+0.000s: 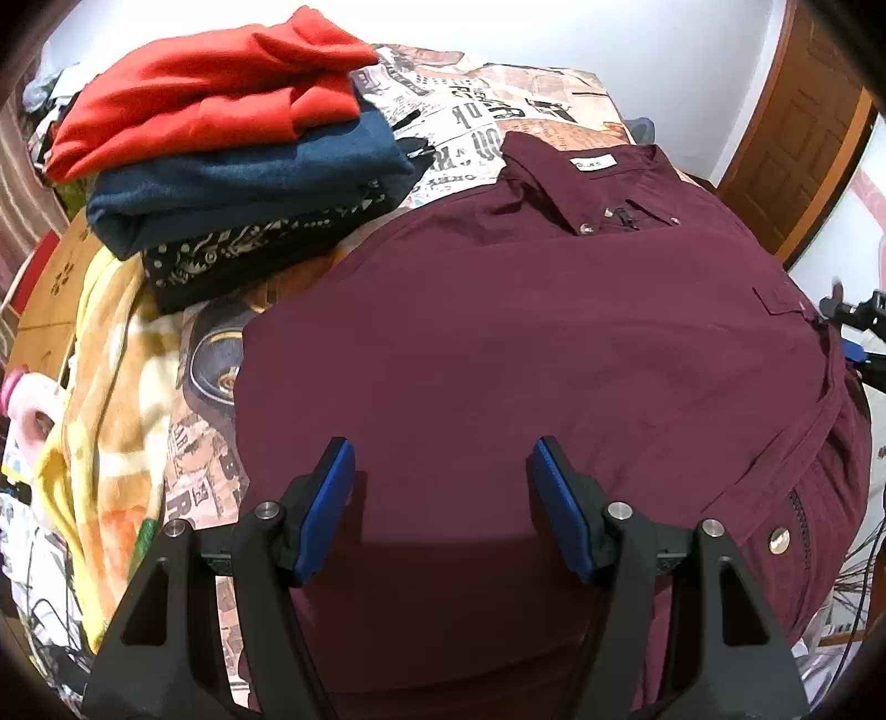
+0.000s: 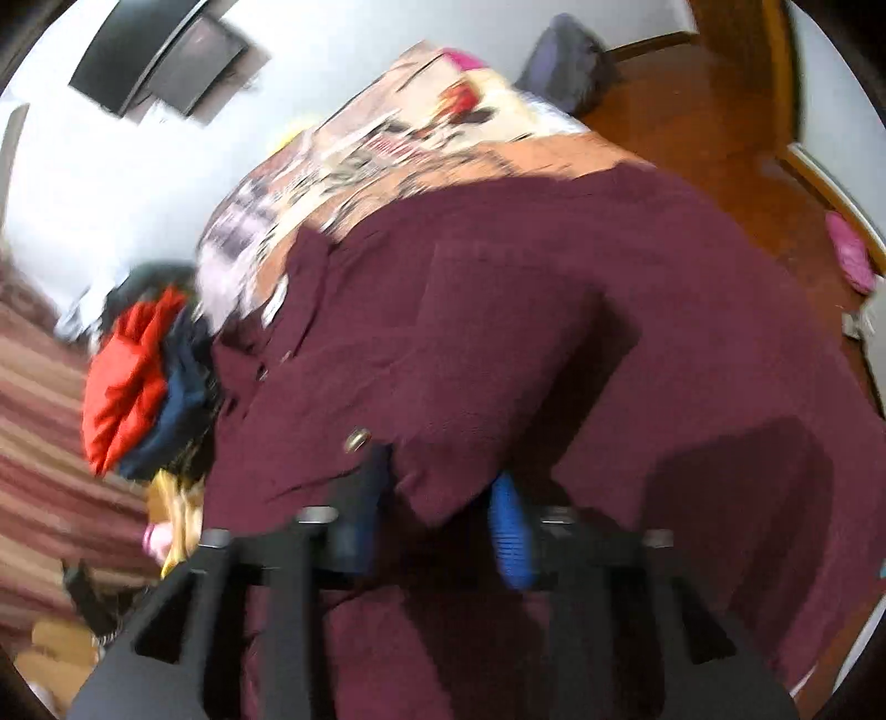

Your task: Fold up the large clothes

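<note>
Mid-fold on the maroon shirt [image 1: 526, 360]; my left gripper [image 1: 440, 498] hovers wide open, right gripper [image 2: 437, 498] seemingly pinching its edge, blurry; next, carry it toward the collar [image 1: 559, 188].

Matt maroon cloth shirt [image 1: 526, 343]; glossy wooden door [image 1: 797, 138].

We saw plain white walls [image 1: 637, 44] around a bed covered in a newsprint-patterned sheet [image 1: 470, 111]. A brown panelled wooden door [image 1: 797, 160] stood at the right. The floor [image 2: 692, 111] was reddish wood, and a dark screen [image 2: 160, 61] hung on the wall, blurred.
</note>
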`<state>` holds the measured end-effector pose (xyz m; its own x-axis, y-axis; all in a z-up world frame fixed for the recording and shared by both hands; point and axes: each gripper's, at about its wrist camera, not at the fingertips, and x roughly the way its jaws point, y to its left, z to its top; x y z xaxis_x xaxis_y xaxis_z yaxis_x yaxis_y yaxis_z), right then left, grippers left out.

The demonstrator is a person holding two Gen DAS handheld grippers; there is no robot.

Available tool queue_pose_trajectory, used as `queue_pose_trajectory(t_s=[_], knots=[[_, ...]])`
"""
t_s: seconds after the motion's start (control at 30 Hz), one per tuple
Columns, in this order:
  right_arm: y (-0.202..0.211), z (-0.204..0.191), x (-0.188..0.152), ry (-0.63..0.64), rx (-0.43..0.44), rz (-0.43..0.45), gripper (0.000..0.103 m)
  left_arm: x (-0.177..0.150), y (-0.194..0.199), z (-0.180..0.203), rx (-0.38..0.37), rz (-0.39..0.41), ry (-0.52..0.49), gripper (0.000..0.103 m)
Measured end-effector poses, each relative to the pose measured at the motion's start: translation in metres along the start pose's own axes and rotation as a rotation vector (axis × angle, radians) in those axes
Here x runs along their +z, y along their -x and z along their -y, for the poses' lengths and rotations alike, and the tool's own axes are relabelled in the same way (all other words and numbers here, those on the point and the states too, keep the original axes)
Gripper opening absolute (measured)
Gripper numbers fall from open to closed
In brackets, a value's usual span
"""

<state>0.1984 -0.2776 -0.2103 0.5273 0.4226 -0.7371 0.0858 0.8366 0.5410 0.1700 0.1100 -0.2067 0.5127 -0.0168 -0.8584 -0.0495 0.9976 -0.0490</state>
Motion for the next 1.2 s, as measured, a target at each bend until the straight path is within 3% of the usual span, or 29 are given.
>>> queue_pose_trajectory(t_s=[0.07, 0.13, 0.3, 0.53, 0.6, 0.67, 0.73, 0.77, 0.83, 0.97, 1.1, 1.2], knots=[[0.011, 0.009, 0.0, -0.026, -0.069, 0.069, 0.061, 0.003, 0.001, 0.005, 0.001, 0.009, -0.014, 0.066], [0.02, 0.021, 0.0, -0.062, -0.072, 0.108, 0.064, 0.006, 0.001, 0.008, -0.006, 0.013, -0.02, 0.066], [0.019, 0.043, 0.002, -0.131, 0.009, 0.063, 0.064, 0.014, -0.003, 0.018, -0.026, 0.017, -0.032, 0.066], [0.002, 0.015, 0.011, -0.083, 0.035, 0.026, 0.067, 0.014, -0.002, 0.033, -0.048, 0.023, -0.059, 0.066], [-0.007, 0.011, 0.012, -0.076, 0.005, 0.019, 0.067, 0.013, -0.002, 0.036, -0.052, 0.018, -0.065, 0.066], [-0.011, 0.009, 0.014, -0.061, -0.018, 0.017, 0.061, 0.012, -0.001, 0.039, -0.06, 0.014, -0.07, 0.066], [-0.011, 0.008, 0.018, -0.042, -0.038, 0.034, 0.038, 0.013, -0.001, 0.042, -0.064, 0.012, -0.073, 0.066], [-0.01, 0.006, 0.022, -0.02, -0.036, 0.039, 0.035, 0.014, -0.001, 0.044, -0.07, 0.012, -0.075, 0.066], [-0.005, 0.002, 0.029, 0.016, -0.022, 0.055, 0.017, 0.015, 0.0, 0.048, -0.079, 0.013, -0.076, 0.066], [0.024, -0.002, 0.044, 0.057, 0.048, 0.129, 0.011, 0.022, 0.004, 0.061, -0.099, 0.029, -0.099, 0.066], [0.06, -0.004, 0.05, 0.101, 0.025, 0.25, 0.009, 0.029, 0.009, 0.077, -0.128, 0.051, -0.134, 0.066], [0.059, 0.004, 0.048, 0.123, -0.009, 0.23, 0.009, 0.031, 0.007, 0.089, -0.138, 0.048, -0.162, 0.066]])
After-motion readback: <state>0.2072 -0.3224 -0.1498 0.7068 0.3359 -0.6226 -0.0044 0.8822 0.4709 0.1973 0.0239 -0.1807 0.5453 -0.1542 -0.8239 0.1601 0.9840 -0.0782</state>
